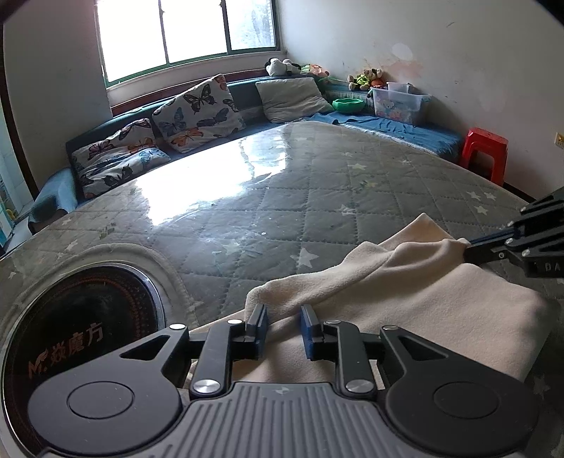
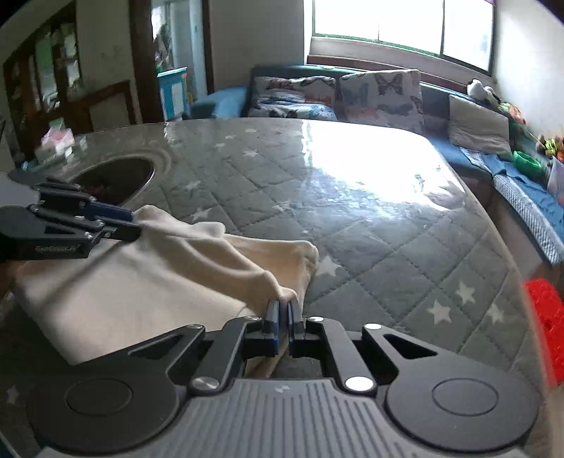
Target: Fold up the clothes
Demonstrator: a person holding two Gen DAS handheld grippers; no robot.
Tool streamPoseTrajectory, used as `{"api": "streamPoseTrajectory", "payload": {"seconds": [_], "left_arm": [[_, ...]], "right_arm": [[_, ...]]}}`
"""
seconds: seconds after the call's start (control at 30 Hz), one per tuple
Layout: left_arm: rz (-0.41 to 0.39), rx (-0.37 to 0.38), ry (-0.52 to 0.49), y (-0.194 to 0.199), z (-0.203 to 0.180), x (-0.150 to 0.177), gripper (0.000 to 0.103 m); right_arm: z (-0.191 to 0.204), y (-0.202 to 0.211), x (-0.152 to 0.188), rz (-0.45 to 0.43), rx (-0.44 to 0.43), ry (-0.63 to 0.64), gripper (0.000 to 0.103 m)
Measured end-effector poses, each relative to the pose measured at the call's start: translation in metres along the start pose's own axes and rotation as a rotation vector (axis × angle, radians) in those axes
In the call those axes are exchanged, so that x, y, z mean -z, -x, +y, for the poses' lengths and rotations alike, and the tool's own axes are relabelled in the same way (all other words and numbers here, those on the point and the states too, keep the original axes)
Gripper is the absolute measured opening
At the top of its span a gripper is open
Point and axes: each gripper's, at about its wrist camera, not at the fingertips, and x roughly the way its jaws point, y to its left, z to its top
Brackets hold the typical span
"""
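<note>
We are mid-fold: our right gripper [image 2: 284, 317] pinches the soft cream fleece cloth [image 1: 405, 310]; our left gripper [image 1: 284, 327] gapes, holding nothing, and must grab next.

- The folded garment [image 1: 405, 317] lies on the tabletop [image 1: 282, 197], in the lower right of the left wrist frame.
- The left tongs [image 1: 283, 326] sit over its near edge; the right tongs [image 1: 469, 248] meet its fold at right.
- A round cooktop [image 1: 81, 327] is set into the tabletop at lower left.
- Butterfly cushions [image 1: 197, 112] lie on the sofa [image 1: 253, 95] behind, under the window [image 1: 187, 31].
- A stool [image 1: 484, 155] stands at far right.
</note>
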Motion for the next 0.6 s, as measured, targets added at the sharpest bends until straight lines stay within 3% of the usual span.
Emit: {"api": "streamPoseTrajectory", "payload": {"seconds": [0.13,0.23,0.37,0.5,0.6], "left_arm": [[-0.003,0.004,0.003,0.0,-0.001,0.0,0.031],[-0.008,-0.002,-0.005,0.0,-0.004,0.001,0.033],[-0.007,0.003,0.004,0.0,-0.003,0.0,0.034],[-0.012,0.008,0.008,0.002,-0.001,0.001,0.037],[-0.025,-0.006,0.017,0.01,0.002,0.002,0.048]], "right_arm": [[0.003,0.012,-0.01,-0.034,0.002,0.018,0.009],[0.012,0.012,-0.021,-0.043,-0.076,0.036,0.009],[0.031,-0.01,-0.029,-0.018,-0.141,0.077,0.009],[0.036,-0.036,-0.032,0.015,-0.129,0.066,0.008],[0.029,-0.04,-0.035,0.015,-0.144,0.004,0.008]]}}
